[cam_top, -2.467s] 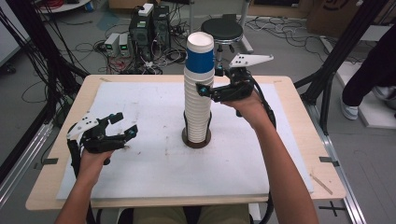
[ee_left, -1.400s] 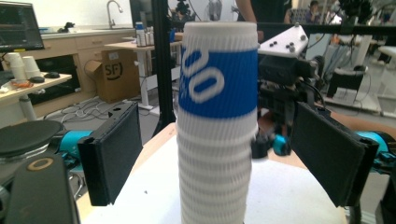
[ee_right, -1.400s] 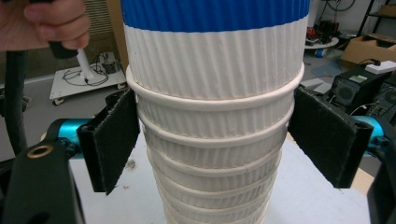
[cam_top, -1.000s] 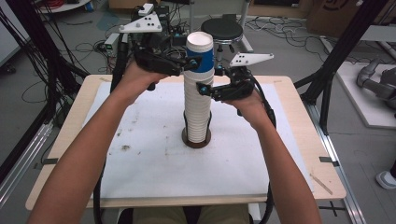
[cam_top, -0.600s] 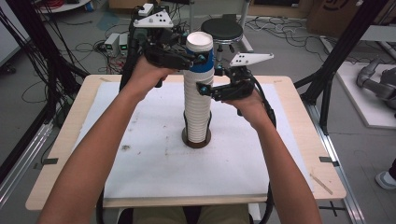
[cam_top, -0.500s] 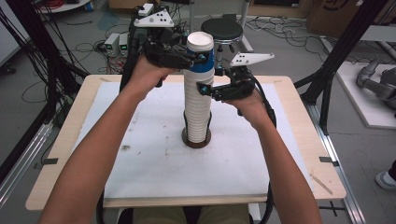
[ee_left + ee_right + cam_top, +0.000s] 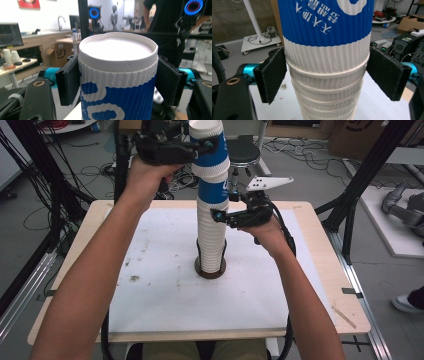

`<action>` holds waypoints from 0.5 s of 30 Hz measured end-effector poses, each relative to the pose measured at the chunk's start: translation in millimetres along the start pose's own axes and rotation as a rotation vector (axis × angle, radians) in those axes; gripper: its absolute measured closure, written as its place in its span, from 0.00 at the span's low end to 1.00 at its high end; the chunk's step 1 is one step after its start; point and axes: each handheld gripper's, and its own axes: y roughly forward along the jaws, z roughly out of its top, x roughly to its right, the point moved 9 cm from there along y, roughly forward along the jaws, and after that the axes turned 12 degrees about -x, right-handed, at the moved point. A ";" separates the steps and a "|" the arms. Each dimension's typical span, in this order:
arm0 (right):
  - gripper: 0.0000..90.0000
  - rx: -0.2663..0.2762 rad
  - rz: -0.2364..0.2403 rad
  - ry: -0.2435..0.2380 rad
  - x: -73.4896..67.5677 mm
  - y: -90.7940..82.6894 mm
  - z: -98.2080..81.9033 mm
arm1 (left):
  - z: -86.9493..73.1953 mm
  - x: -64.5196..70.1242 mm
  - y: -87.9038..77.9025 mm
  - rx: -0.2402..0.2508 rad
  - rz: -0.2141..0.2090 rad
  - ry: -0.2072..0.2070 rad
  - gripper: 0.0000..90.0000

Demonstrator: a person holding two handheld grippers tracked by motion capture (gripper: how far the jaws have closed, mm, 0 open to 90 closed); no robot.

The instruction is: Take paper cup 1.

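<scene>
One cup (image 7: 209,146), blue and white, is clamped just under its rim by the left gripper (image 7: 192,146), whose jaws have just closed on it; it sits raised at the top of the stack (image 7: 211,237) but remains nested in the cup below. The right gripper (image 7: 223,213) straddles the stack's upper part, pads (image 7: 271,75) at either side of the white cups; whether they press or merely flank cannot be told. The stack stands upright on a dark coaster (image 7: 210,271) at mid-table (image 7: 150,285). Judged: grip made, separation begun; pulling free and setting down remain. A stool (image 7: 245,154) and cables lie beyond the table, well apart. Nothing obstructs the lift.
</scene>
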 end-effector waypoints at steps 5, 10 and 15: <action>0.18 -0.005 -0.003 0.002 -0.7 -1.8 -1.6 | 3.8 -6.2 -25.7 0.019 0.023 -0.012 0.31; 0.18 -0.019 -0.019 0.007 2.3 -11.5 -10.5 | -13.9 -13.6 -51.0 0.001 0.050 -0.012 0.31; 0.18 -0.036 -0.026 0.006 1.5 -23.2 -23.8 | -57.2 -21.8 -75.2 -0.025 0.079 -0.040 0.31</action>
